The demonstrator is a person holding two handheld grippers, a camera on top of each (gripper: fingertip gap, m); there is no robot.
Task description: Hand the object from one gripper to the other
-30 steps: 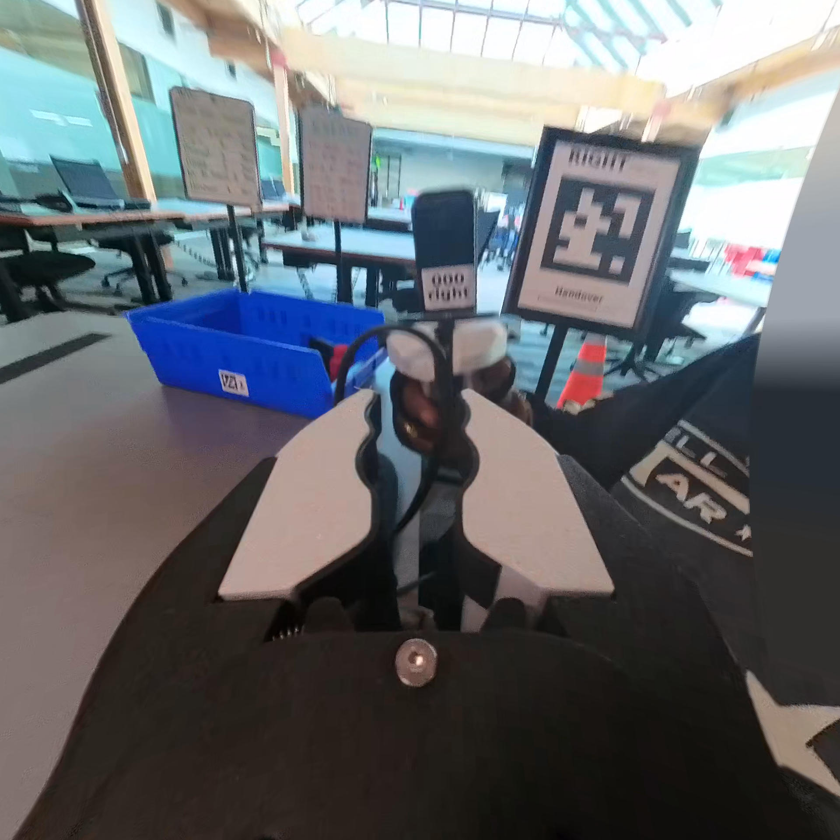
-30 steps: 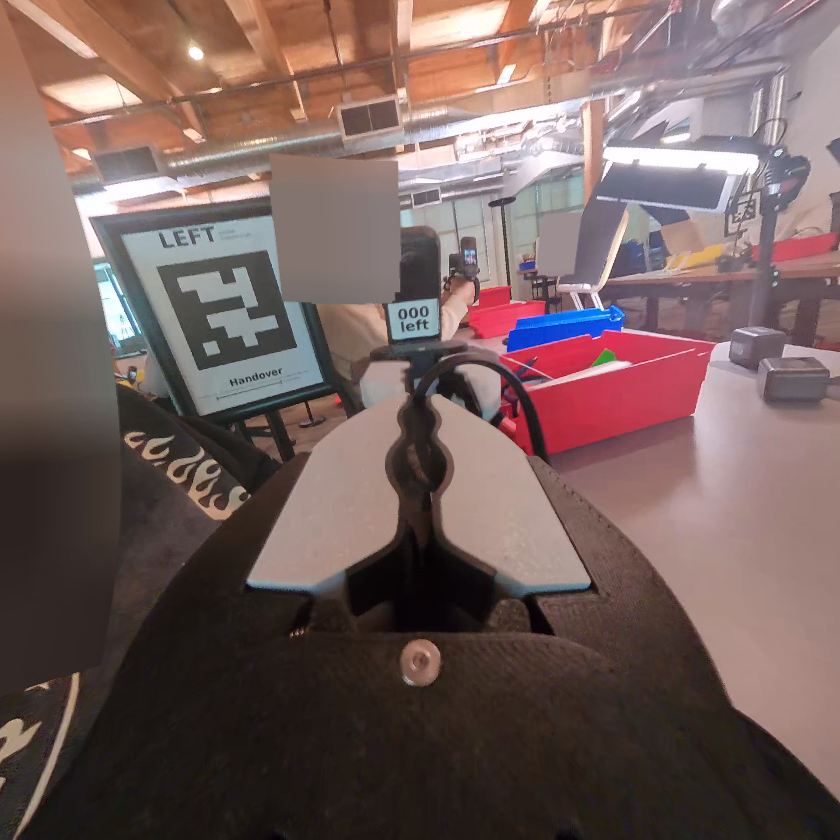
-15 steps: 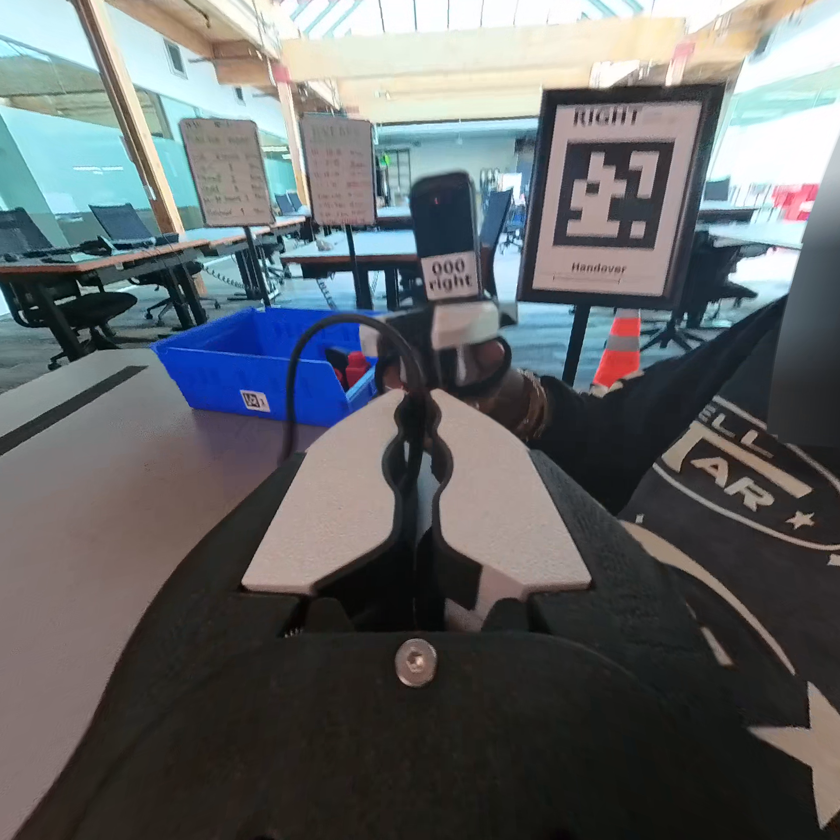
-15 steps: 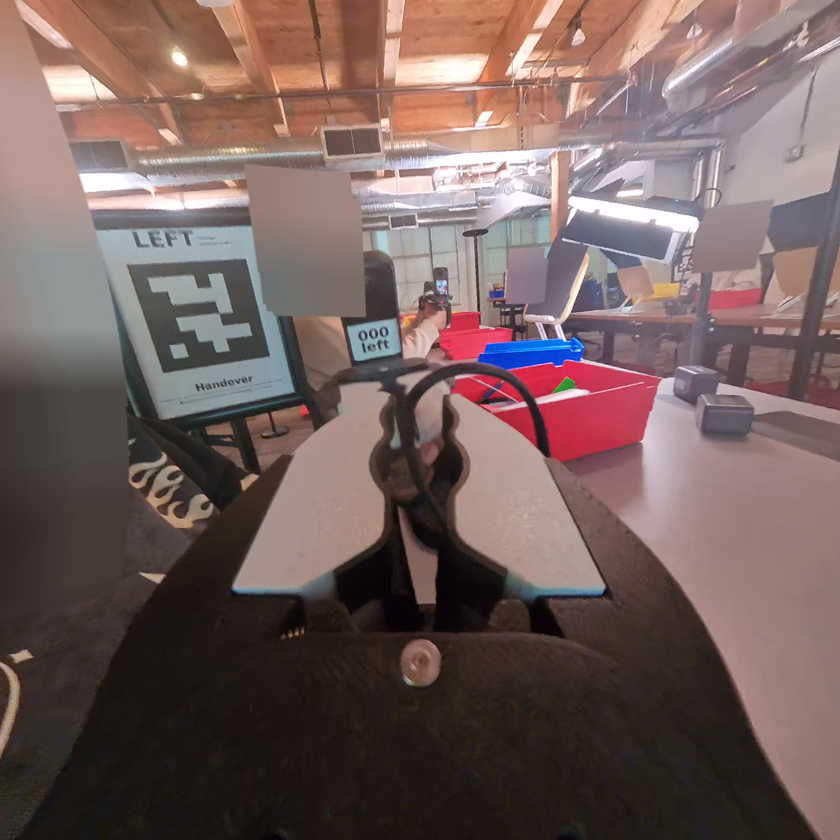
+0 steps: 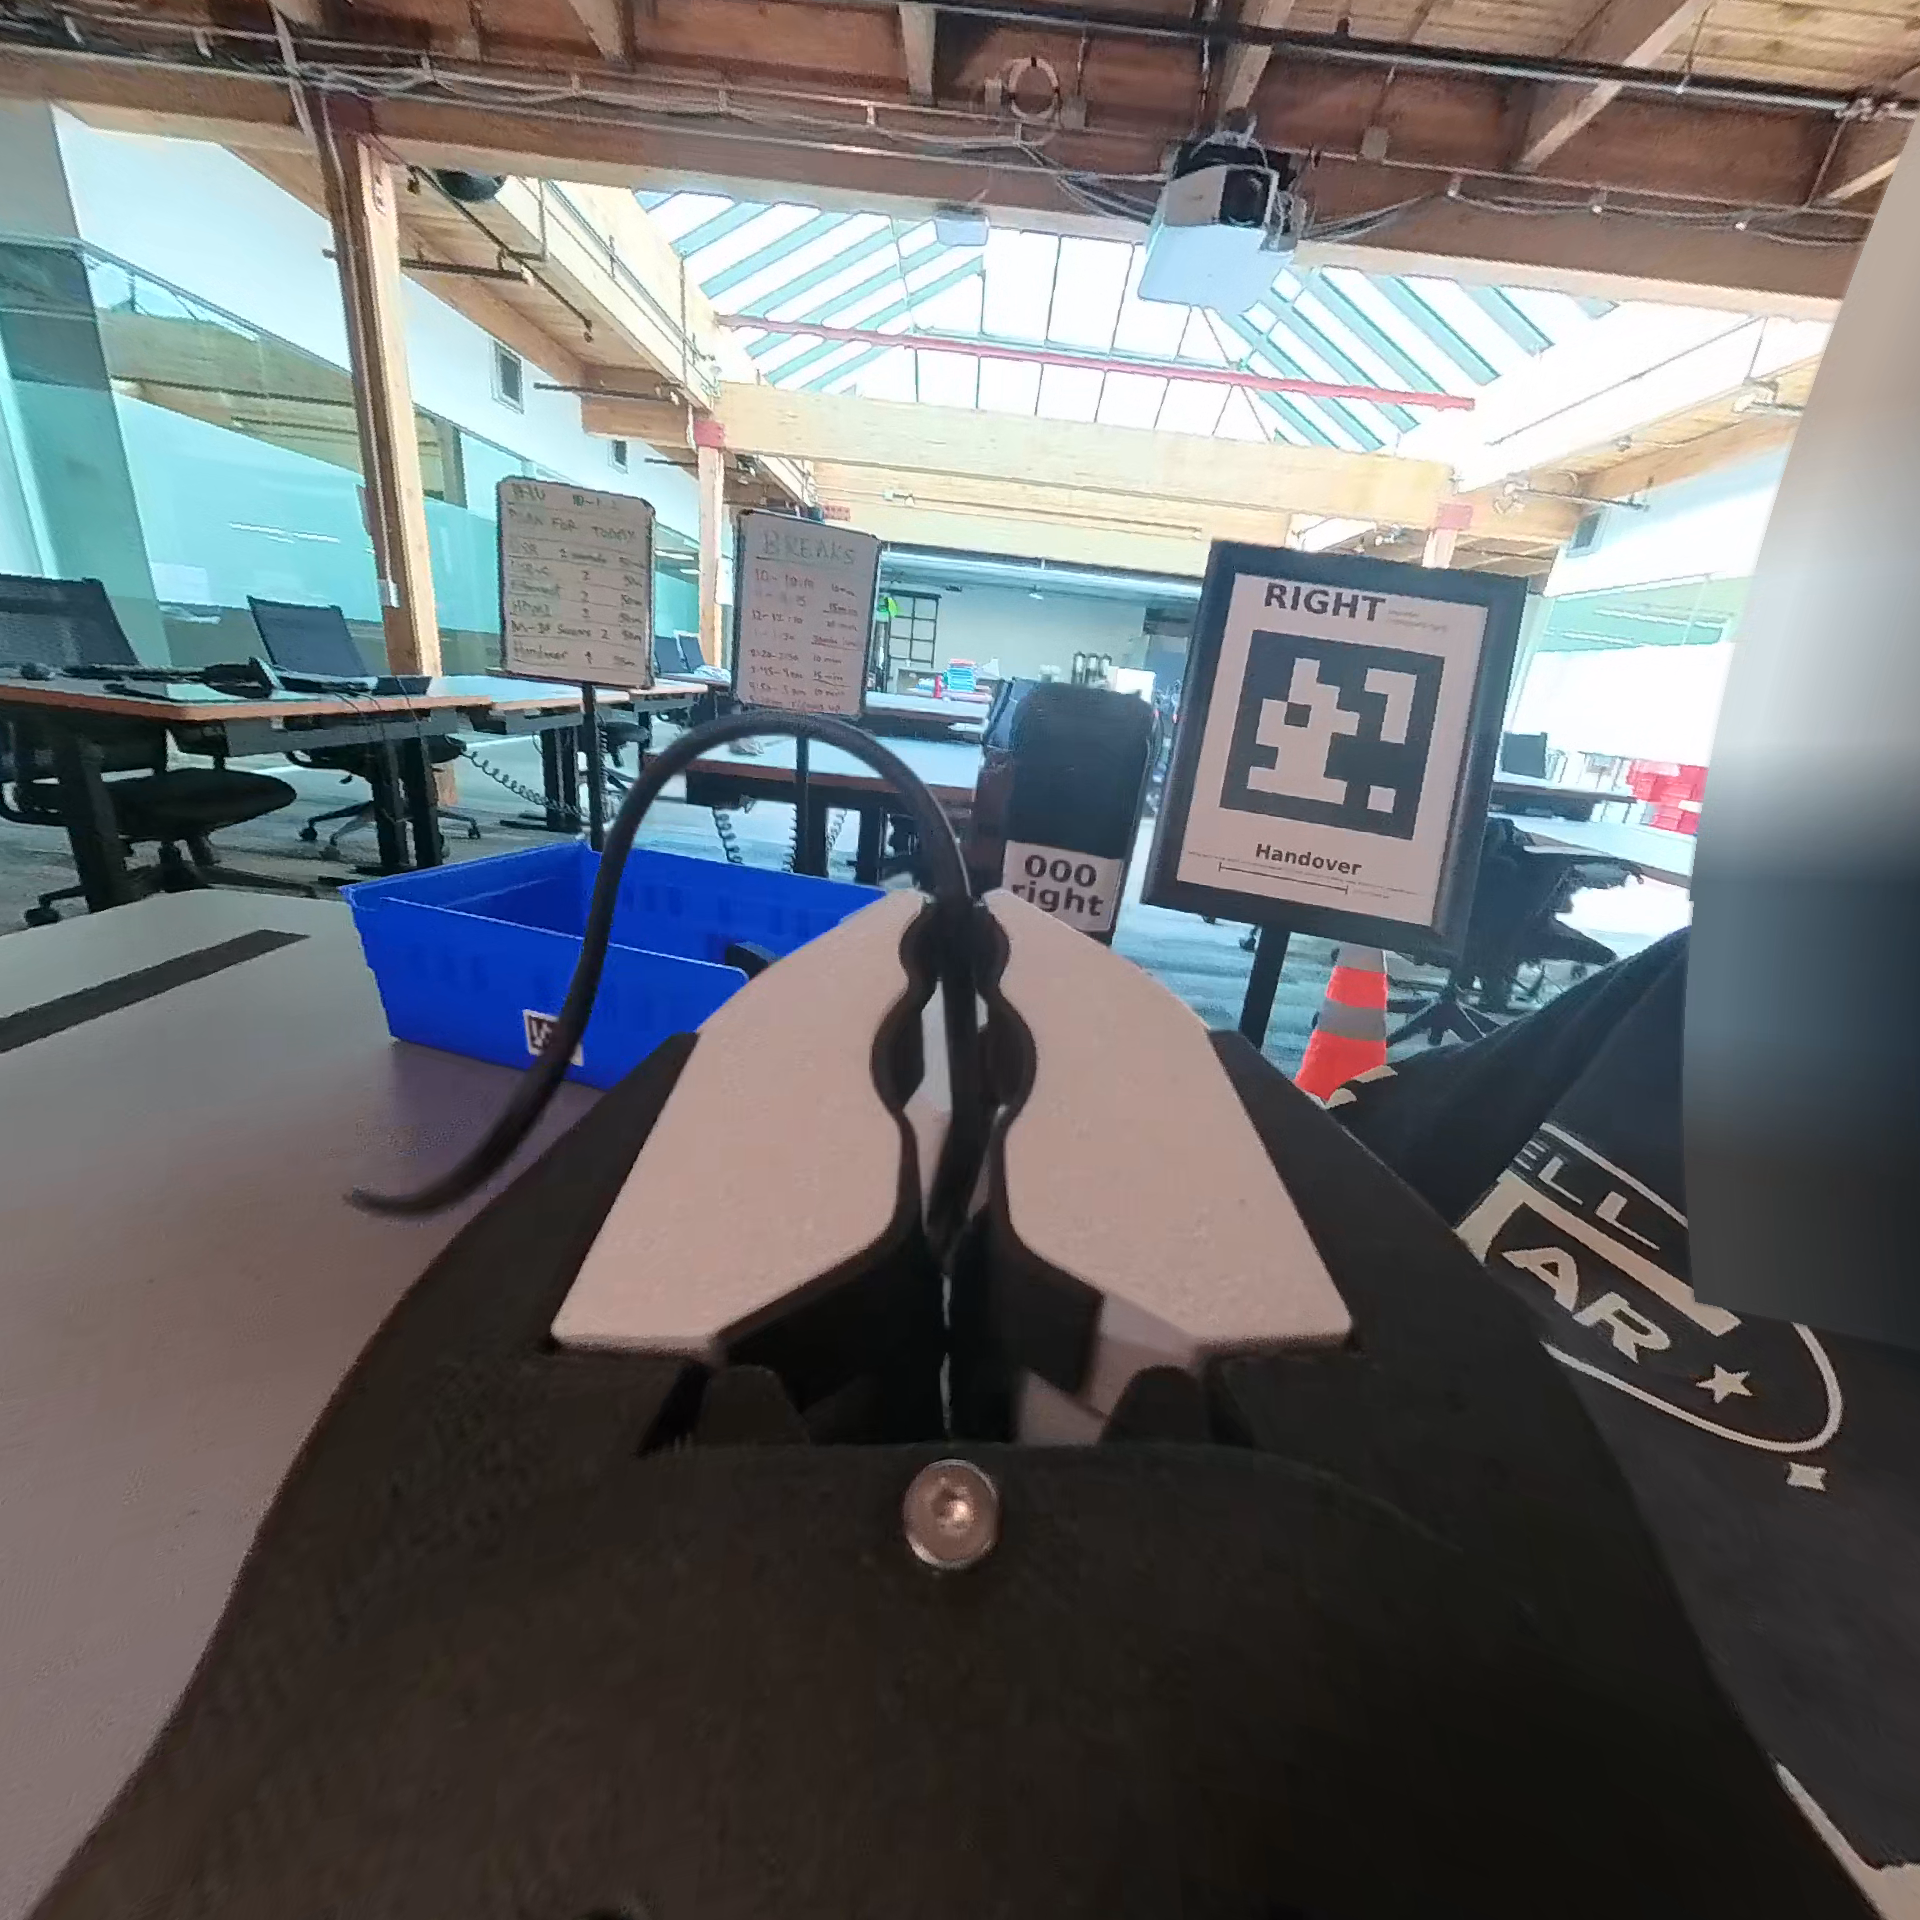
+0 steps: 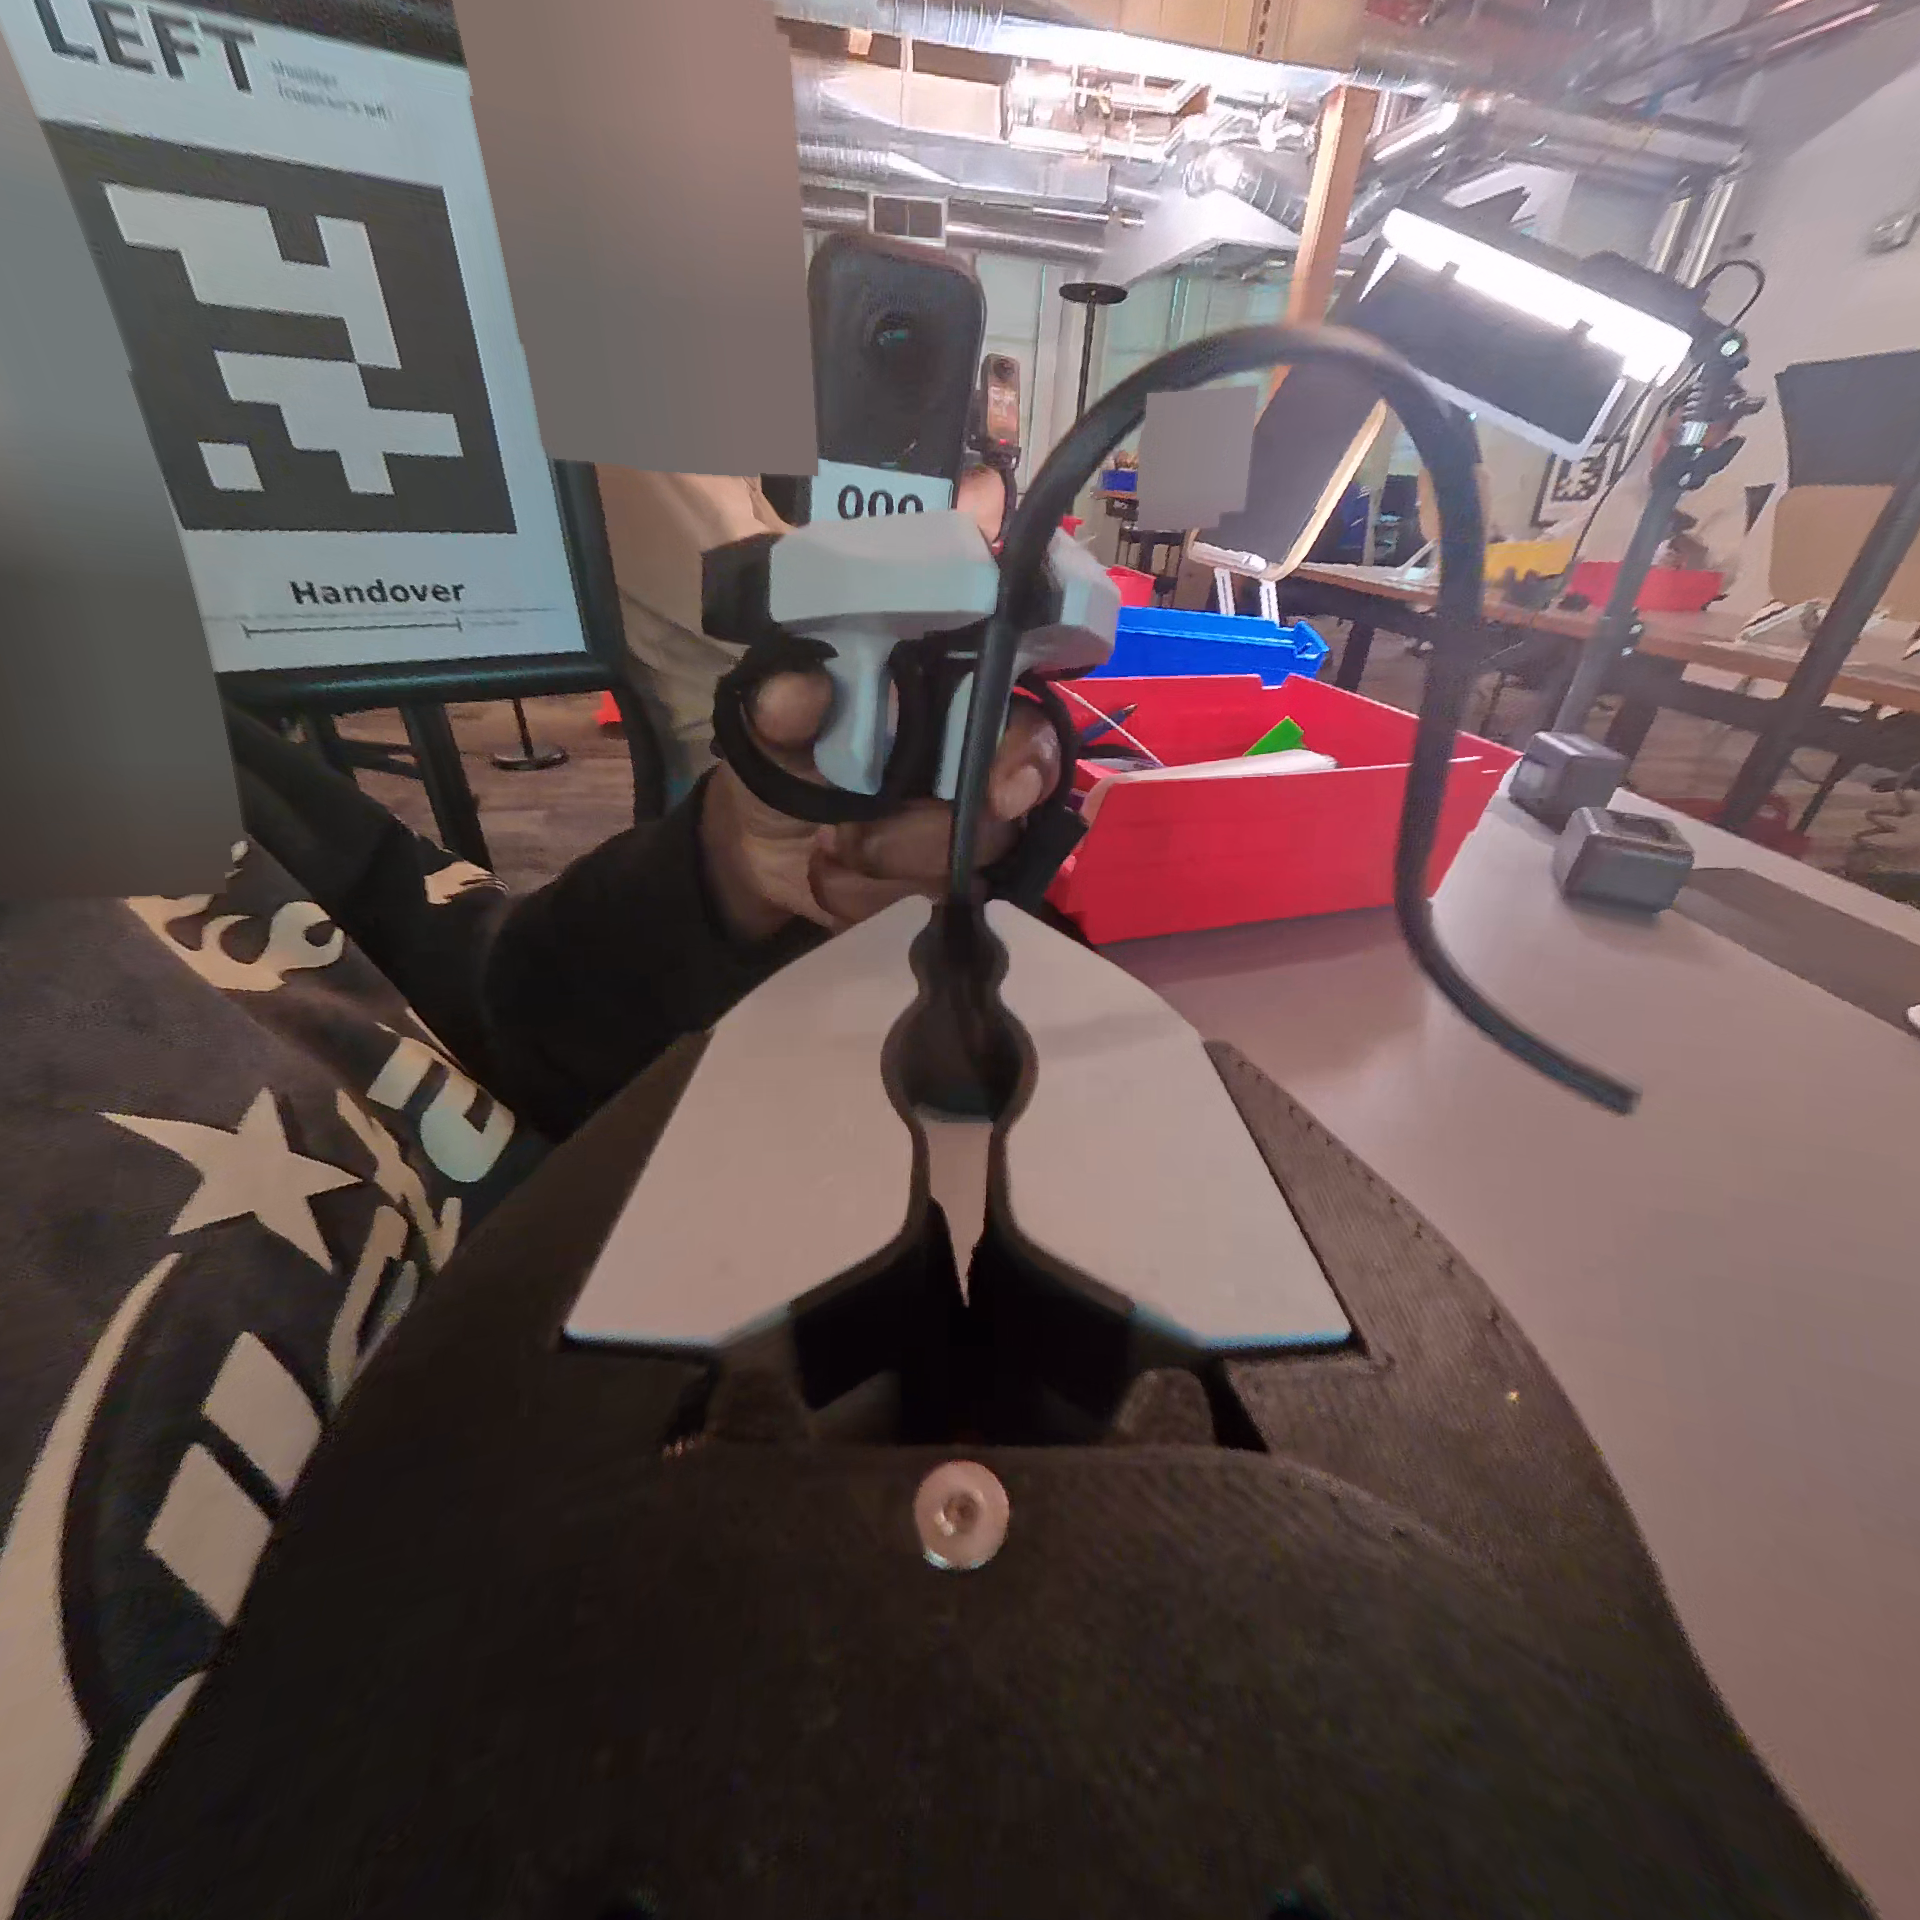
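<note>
Right wrist view alone: red bin [image 6: 1236, 831]

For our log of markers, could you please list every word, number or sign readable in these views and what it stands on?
I do not quote writing; these things bear it:
Black-framed sign, left wrist view: printed words and a square marker.
Second framed sign, right wrist view: the same kind.
Two whiteboards: handwriting.
White camera label: short print.
Blue bin: a sticker, too small to read.
Black cable: none.
</note>
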